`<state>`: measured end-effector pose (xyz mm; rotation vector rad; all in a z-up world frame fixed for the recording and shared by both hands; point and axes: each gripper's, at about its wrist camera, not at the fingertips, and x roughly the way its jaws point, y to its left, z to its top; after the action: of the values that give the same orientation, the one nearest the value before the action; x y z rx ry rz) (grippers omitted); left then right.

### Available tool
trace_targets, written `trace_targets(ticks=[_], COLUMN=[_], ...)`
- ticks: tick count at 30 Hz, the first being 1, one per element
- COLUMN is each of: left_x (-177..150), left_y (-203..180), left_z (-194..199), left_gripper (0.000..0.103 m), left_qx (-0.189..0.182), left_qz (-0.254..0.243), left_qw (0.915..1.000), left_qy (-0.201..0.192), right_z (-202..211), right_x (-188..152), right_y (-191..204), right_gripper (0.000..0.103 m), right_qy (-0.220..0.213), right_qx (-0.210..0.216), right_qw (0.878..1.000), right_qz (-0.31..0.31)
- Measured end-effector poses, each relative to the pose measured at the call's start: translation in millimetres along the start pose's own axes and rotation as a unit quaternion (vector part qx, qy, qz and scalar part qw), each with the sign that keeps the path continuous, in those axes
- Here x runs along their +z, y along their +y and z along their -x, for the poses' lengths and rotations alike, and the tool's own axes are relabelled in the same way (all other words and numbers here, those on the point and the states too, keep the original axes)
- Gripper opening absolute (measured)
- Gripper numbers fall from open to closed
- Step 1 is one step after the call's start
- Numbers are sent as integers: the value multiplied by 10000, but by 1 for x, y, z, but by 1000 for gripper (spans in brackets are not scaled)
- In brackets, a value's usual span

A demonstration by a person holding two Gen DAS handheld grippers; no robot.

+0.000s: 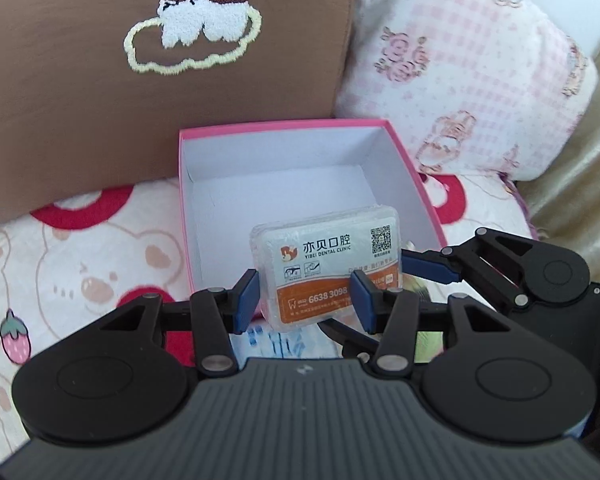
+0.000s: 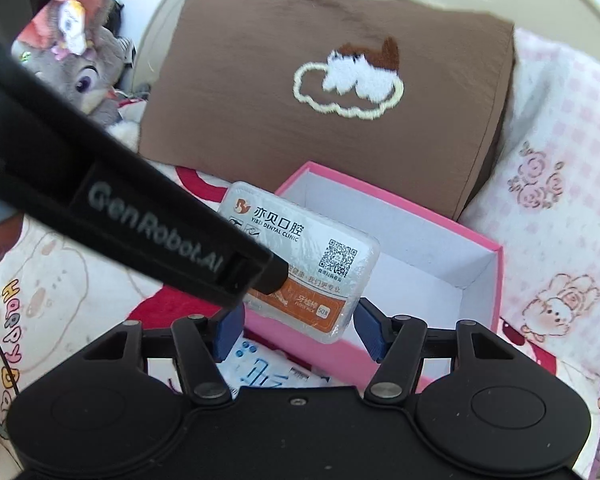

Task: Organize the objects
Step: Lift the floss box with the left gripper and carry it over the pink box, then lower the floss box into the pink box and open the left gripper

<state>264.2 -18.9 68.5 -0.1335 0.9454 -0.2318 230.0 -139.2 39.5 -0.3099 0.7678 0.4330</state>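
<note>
Currently: left gripper (image 1: 305, 294) clamped on floss-pick case (image 1: 327, 264), above pink box (image 1: 404, 168). Right gripper (image 2: 296, 330) parted, pads clear of case; holds nothing. Brown cushion (image 1: 80, 80) behind box.

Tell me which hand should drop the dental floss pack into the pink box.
Left, probably: the left gripper already clamps the floss pack at the pink box opening; the right gripper holds nothing.

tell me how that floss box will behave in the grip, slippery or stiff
The floss box looks like stiff clear plastic with rounded corners, so it should keep its shape. Its glossy wrap could slip between the left gripper pads. Probably light for its size, since it hangs tilted without sagging.
</note>
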Motion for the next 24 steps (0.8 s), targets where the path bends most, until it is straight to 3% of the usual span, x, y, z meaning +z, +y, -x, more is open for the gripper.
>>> trace_targets(ticks=[3, 10, 17, 24], left_x=[17, 44, 55, 60], left_y=[7, 25, 31, 50], left_z=[-15, -66, -130, -183], left_gripper=[48, 48, 48, 48], left_qx=[-18, 14, 350, 295], left_qz=[95, 318, 379, 815], left_qw=[10000, 9994, 9976, 9931], left_qy=[-3, 121, 454, 790], right_z=[-16, -65, -131, -180], right_x=[10, 25, 29, 23], right_y=[-8, -36, -57, -72], right_gripper=[62, 62, 61, 61], right_qy=[-16, 177, 695, 1148], right_qx=[-149, 42, 186, 364], right_qw=[9997, 9998, 9973, 9914], right_qz=[195, -24, -169, -512])
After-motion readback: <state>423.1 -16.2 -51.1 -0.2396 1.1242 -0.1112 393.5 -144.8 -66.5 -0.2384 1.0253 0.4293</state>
